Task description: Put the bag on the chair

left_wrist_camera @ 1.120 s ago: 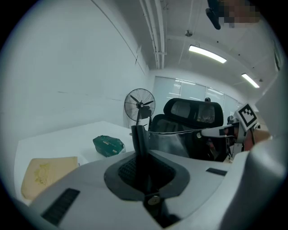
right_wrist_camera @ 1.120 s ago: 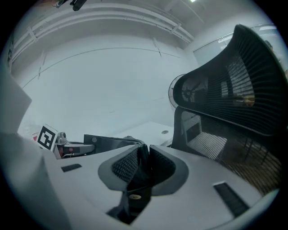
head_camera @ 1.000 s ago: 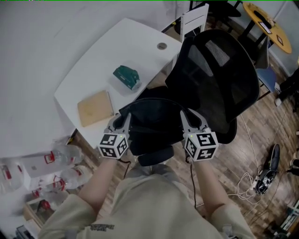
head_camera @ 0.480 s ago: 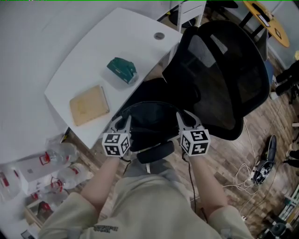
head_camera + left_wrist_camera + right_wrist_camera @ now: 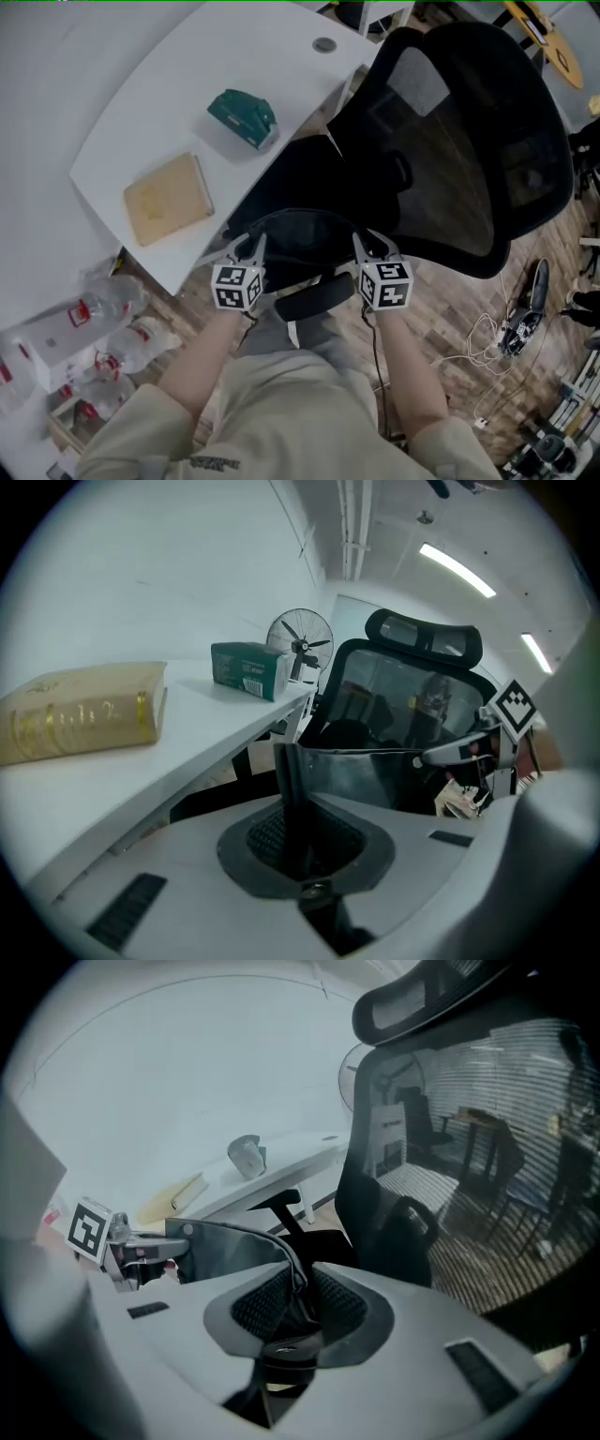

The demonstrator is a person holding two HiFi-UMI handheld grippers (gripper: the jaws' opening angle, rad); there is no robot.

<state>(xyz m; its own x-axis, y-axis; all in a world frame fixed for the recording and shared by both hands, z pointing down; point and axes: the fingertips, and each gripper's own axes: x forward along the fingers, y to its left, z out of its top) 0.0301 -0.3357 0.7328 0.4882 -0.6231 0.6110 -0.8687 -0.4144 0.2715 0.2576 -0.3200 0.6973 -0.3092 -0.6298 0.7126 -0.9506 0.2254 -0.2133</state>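
A black bag (image 5: 305, 239) hangs open-mouthed between my two grippers, just above the seat (image 5: 286, 178) of a black mesh office chair (image 5: 450, 141). My left gripper (image 5: 251, 247) is shut on the bag's left rim, whose dark edge (image 5: 289, 789) runs between its pads. My right gripper (image 5: 364, 247) is shut on the right rim, and the fabric (image 5: 292, 1283) is pinched between its pads. In each gripper view the bag (image 5: 375, 775) (image 5: 234, 1246) stretches across to the other gripper (image 5: 473, 750) (image 5: 141, 1246). The bag's bottom is hidden.
A white desk (image 5: 187, 103) stands to the left of the chair with a green box (image 5: 242, 117) and a tan book (image 5: 169, 197) on it. Plastic bottles (image 5: 103, 309) lie on the floor at the left. Cables (image 5: 497, 337) lie at the right. A fan (image 5: 298, 644) stands behind the desk.
Both grippers have gone down together with the bag, closer to the chair seat. Their hold on the two rims is unchanged.
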